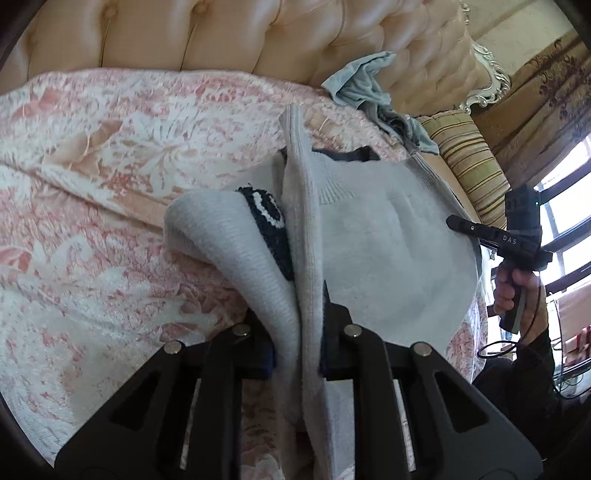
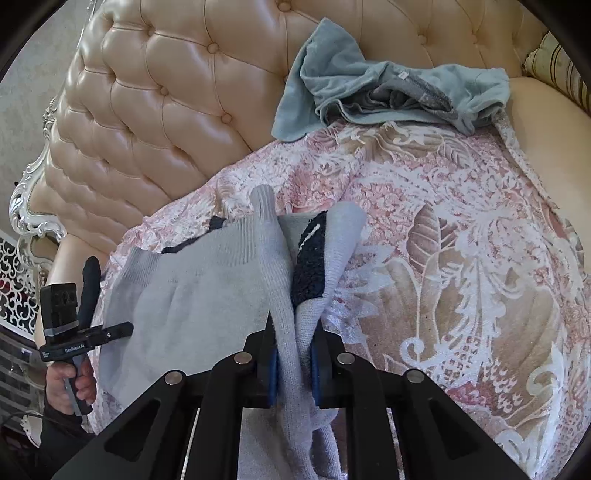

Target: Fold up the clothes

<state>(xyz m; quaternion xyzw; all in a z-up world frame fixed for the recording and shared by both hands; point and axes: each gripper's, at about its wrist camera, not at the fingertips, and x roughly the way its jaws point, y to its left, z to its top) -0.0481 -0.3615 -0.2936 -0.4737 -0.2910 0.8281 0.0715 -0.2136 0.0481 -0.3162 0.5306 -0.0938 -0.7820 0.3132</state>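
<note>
Sweater (image 1: 388,240), soft, floppy and light grey knit, hangs in the middle of both views over the pink bedspread (image 1: 92,166), with the left gripper (image 1: 297,343) and right gripper (image 2: 293,363) each pinched tight on a bunched edge, good spots to hold.

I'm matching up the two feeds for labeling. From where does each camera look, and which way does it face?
Left wrist: sits behind the left gripper, facing the headboard; the right gripper and hand show at right.
Right wrist: sits behind the right gripper, facing the same headboard; the left gripper shows at left.
Shared: grey sweater clamped by both, bedspread, blue-grey garment.
</note>
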